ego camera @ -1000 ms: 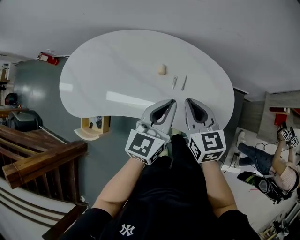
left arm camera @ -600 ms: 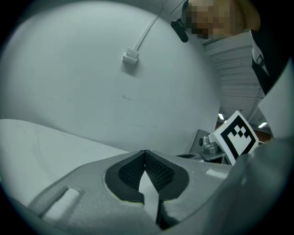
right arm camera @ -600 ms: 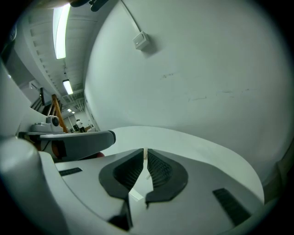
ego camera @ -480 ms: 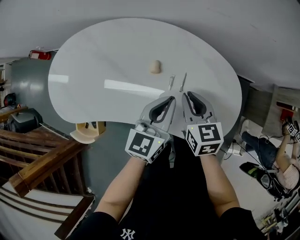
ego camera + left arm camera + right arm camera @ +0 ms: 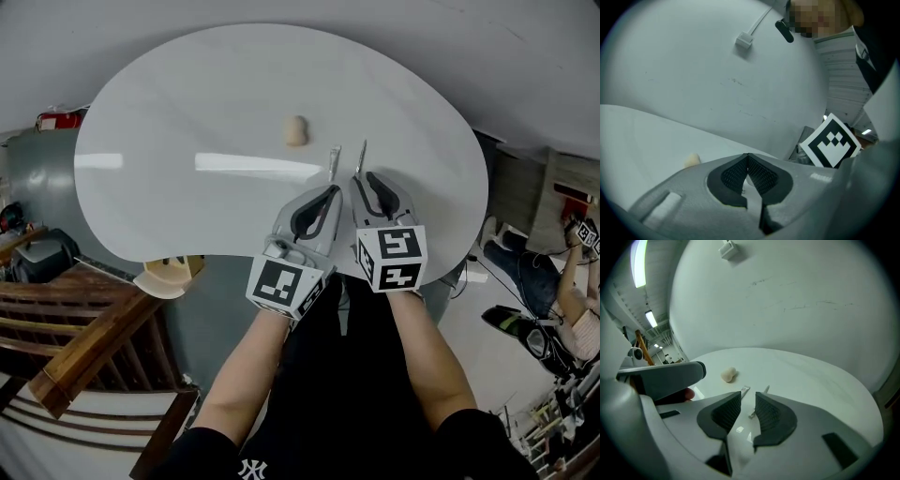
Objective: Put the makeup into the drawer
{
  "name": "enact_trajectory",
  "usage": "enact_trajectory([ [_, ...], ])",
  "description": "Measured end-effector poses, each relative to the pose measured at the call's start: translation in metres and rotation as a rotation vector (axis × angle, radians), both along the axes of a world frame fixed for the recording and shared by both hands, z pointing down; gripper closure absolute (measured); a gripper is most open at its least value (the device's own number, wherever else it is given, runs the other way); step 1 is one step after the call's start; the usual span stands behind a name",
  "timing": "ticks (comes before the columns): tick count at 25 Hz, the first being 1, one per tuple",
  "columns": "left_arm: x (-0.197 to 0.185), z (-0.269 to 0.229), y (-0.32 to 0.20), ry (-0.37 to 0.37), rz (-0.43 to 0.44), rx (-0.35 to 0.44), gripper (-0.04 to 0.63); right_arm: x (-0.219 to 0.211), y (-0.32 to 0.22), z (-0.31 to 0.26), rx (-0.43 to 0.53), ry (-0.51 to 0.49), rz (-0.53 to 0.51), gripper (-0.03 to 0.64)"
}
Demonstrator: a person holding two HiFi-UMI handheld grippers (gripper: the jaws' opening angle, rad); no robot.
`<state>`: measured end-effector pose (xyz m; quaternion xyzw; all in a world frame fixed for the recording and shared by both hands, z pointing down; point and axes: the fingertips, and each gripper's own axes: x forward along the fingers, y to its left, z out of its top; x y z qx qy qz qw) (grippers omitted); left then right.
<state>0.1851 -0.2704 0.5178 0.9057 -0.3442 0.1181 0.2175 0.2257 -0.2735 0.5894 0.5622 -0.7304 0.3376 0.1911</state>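
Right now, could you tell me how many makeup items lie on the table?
3: a beige egg-shaped sponge at the white table's middle; a silvery tube and a slim silvery stick side by side beyond the right tool. More may hide beneath it.

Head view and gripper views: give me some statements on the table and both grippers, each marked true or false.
1. A beige sponge lies on the white table. True.
2. The left gripper has its jaws wide apart. False: they are together, with nothing between them.
3. The right gripper is open and holds nothing. True; its jaws have just been opening, and nothing is between the pads.
4. In the head view, the two slim sticks lie left of the sponge. False: they lie to its right, just ahead of the grippers.
5. The sponge is in a gripper. False: it lies free on the table.
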Motion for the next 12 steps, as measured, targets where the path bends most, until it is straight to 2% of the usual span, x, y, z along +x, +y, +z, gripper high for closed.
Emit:
enact_trajectory([
  [12, -0.004, 0.022, -0.008, -0.001, -0.004, -0.04, 0.584, -0.006, 0.0, 0.044, -0.157, 0.105, -0.032, 0.489],
])
